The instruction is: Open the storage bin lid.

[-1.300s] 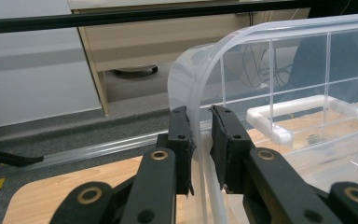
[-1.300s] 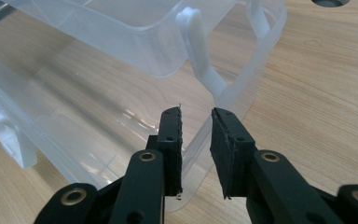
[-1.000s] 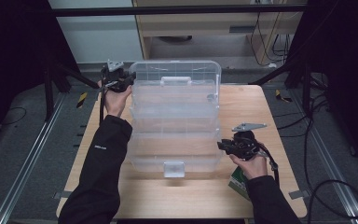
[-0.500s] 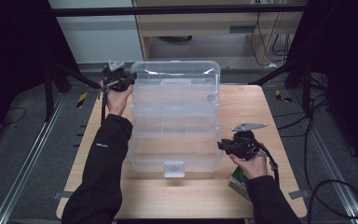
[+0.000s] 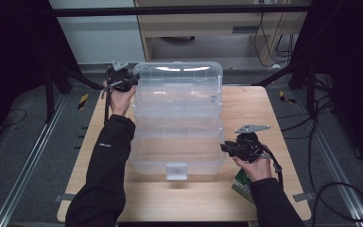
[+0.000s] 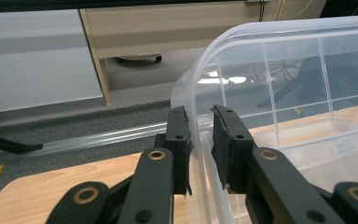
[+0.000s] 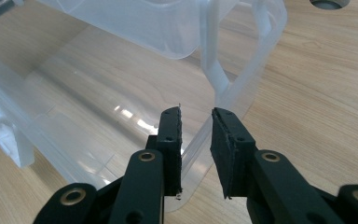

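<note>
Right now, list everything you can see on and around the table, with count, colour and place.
Clear plastic compartment box: one, transparent, open at the table's middle, lid raised at the far end.
Light wooden table: one, tan, under the box.
Green packet: one, green, near right edge, partly under the right hand.
Wooden cabinet: one, beige, behind the table.
Left claw: one, black, jaws either side of the lid's rim at its far left corner.
Right claw: one, black, jaws either side of the box's near right edge.
</note>
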The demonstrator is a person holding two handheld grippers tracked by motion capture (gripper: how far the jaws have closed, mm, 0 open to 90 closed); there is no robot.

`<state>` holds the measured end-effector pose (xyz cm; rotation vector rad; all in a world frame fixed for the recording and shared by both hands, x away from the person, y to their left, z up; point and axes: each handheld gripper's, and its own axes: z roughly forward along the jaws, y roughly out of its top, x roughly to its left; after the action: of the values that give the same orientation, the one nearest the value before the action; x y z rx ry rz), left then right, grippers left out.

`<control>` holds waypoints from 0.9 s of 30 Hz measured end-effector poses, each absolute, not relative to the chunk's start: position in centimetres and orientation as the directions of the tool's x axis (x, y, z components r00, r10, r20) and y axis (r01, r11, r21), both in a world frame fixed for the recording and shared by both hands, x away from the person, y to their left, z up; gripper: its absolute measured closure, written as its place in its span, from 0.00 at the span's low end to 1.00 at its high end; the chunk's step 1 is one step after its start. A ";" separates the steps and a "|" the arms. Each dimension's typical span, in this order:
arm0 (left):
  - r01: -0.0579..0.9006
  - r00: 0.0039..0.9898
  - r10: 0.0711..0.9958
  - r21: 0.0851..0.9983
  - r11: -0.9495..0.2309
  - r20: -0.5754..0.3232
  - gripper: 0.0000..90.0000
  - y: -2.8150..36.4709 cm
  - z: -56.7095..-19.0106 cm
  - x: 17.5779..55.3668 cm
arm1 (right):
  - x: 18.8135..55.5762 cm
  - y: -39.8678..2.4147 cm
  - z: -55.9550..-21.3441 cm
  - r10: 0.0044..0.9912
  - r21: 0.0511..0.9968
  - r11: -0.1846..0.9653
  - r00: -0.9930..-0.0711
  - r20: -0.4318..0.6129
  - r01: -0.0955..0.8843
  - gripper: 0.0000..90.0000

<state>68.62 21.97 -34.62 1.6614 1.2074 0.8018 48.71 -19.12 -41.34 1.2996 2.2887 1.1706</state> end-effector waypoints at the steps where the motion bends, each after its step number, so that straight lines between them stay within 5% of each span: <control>1: 0.366 0.311 0.950 0.923 -0.117 -0.002 0.84 22.0 -34.7 68.7 | 48.7 -19.1 -41.3 0.810 0.751 0.276 -0.566 0.155 0.600 0.82; 19: 0.387 0.324 0.946 0.915 -0.116 -0.017 0.82 22.5 -34.8 68.9 | 48.6 -19.0 -41.3 0.813 0.751 0.292 -0.567 0.132 0.593 0.82; 27: 0.395 0.343 0.937 0.916 -0.075 -0.071 0.73 24.2 -35.0 67.4 | 48.6 -18.7 -41.2 0.812 0.753 0.309 -0.573 0.109 0.581 0.82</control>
<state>67.44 24.22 -34.99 1.6519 1.2129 0.7115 48.58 -18.71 -41.24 1.2598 2.2883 1.1288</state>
